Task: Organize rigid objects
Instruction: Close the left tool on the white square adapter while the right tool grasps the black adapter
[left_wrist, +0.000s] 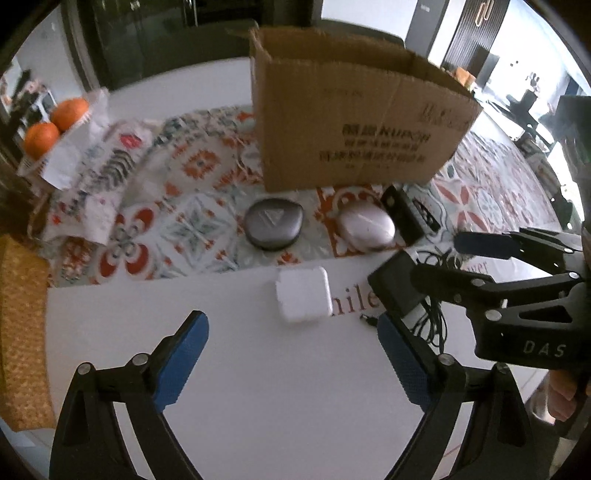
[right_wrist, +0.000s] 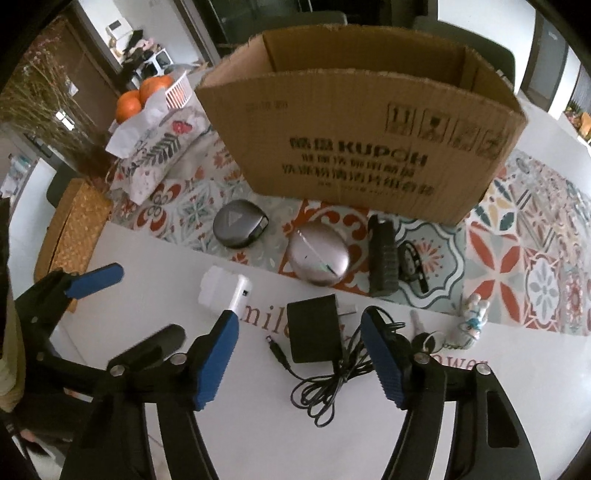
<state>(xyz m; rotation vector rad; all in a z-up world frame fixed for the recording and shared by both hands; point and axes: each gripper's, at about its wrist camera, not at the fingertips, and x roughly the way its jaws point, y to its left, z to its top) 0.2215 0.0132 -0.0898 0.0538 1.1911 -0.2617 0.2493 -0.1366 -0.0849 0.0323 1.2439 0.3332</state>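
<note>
Both grippers spread, empty: left gripper (left_wrist: 291, 332) above white charger (left_wrist: 303, 295), right gripper (right_wrist: 299, 332) over black adapter (right_wrist: 314, 332). Cardboard box (right_wrist: 354, 147) behind on patterned runner (right_wrist: 517, 266).

A white table (right_wrist: 258, 424) carries a patterned runner (right_wrist: 517, 240) along its far side, with dark chairs (right_wrist: 491, 48) and dark cabinets (left_wrist: 155, 40) behind it, dried grasses (right_wrist: 44, 96) at the left, and bright daylight from the windows (left_wrist: 535, 48).
</note>
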